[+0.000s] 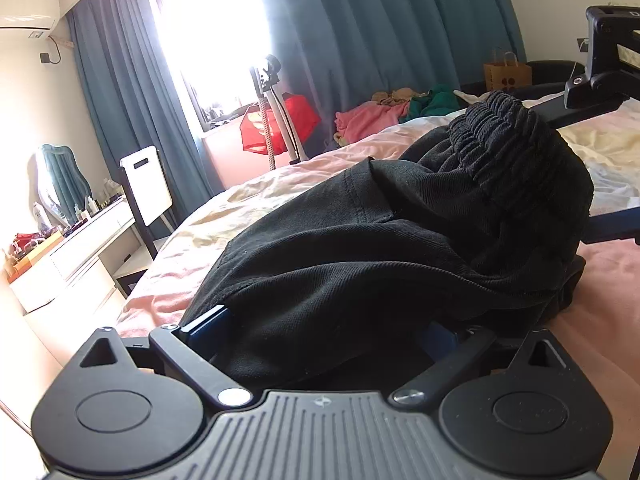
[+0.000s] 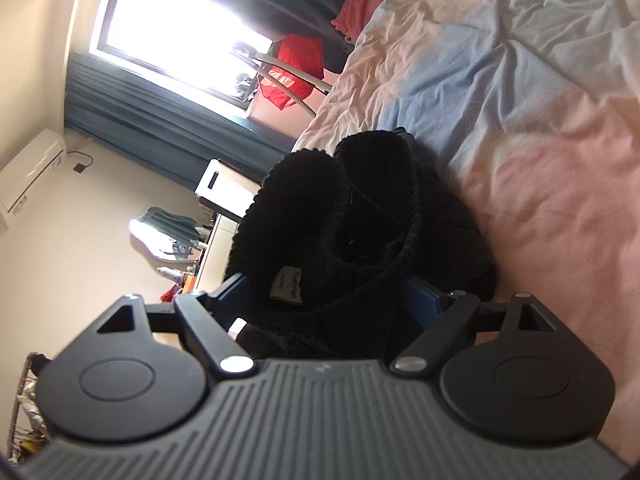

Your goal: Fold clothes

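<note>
On bed, both grippers clasp black garment

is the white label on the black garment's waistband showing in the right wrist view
Yes, a small white label shows inside the ribbed waistband of the black garment, between the fingers of the right tongs.

Garment on bed
</note>
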Demonstrator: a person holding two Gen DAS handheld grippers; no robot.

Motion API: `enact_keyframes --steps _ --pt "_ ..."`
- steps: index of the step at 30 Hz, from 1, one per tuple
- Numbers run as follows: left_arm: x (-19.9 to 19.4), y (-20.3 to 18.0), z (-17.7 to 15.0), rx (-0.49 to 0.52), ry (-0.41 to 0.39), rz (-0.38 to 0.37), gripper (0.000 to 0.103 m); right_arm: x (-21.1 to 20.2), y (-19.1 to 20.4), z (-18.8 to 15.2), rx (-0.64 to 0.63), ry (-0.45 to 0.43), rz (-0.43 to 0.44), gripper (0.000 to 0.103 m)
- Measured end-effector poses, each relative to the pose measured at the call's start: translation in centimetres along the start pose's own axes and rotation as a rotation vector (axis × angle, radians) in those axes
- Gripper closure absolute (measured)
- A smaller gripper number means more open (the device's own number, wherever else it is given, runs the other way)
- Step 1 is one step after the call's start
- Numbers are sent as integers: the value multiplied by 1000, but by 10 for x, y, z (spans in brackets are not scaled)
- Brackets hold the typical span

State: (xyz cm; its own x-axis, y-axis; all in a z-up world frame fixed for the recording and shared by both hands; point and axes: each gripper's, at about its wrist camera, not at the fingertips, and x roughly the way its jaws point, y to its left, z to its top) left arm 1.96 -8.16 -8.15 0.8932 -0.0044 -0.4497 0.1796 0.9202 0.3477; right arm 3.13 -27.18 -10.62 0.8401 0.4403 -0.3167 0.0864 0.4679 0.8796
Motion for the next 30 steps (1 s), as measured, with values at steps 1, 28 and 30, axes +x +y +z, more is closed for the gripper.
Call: enact_keyframes --steps 1,28,30 --pt "-2 -1 -1 -7 1 -1 4 0 0 -3 9 2 8 17" --pt "-25 0 -11 -35 -53 -7 4 38 2 -20 -7 -87 -78 26" --pt "-33 -1 -12 -15 -85 -19 4 40 0 -18 -1 -99 -88 31"
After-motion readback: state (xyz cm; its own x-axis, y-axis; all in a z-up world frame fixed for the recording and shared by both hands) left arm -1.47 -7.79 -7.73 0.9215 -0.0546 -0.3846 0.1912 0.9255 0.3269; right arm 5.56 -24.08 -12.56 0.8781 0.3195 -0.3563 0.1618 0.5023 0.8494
